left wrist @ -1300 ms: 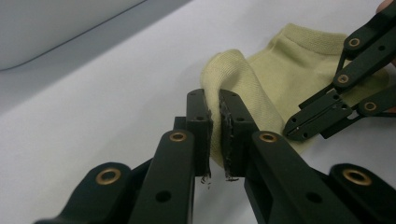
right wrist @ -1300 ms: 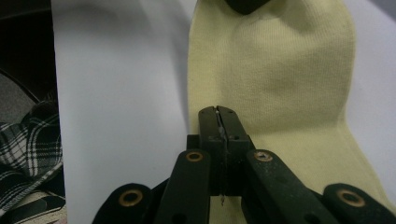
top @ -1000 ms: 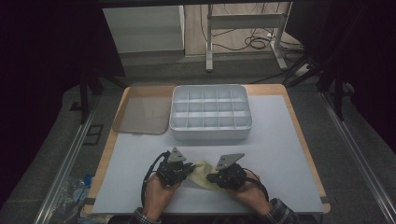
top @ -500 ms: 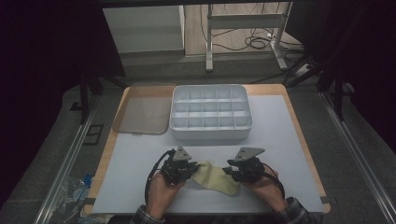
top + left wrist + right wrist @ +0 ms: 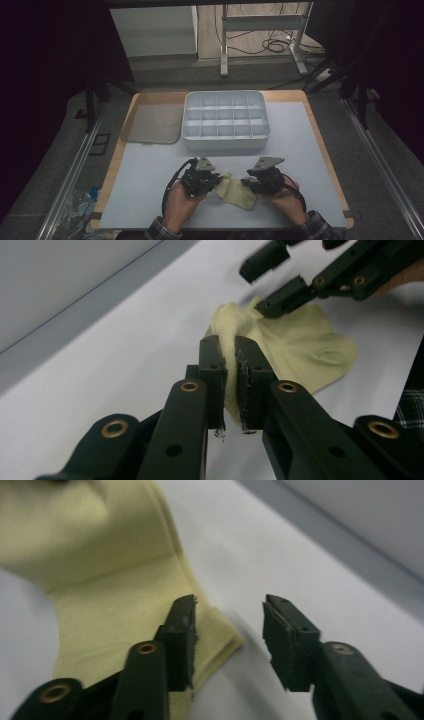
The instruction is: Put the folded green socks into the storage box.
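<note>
A pale yellow cloth (image 5: 234,192) lies on the white mat near the table's front edge, between my two grippers. My left gripper (image 5: 214,183) is shut on the cloth's left end; in the left gripper view a fold of the cloth (image 5: 295,345) is pinched between the jaws at my left gripper (image 5: 230,365). My right gripper (image 5: 248,184) is at the cloth's right end and stands open. In the right gripper view my right gripper (image 5: 229,611) has one jaw over a corner of the cloth (image 5: 115,605) and the other over bare mat.
A white compartment tray (image 5: 225,121) with several empty cells stands behind the grippers at mid-table. A flat grey lid (image 5: 152,124) lies to its left. The mat (image 5: 305,150) spreads right of the tray. A metal frame (image 5: 262,30) stands beyond the table.
The right gripper moved right and spread the cloth wider, then came back in to its right end. The left gripper stayed shut on the cloth's left end.
</note>
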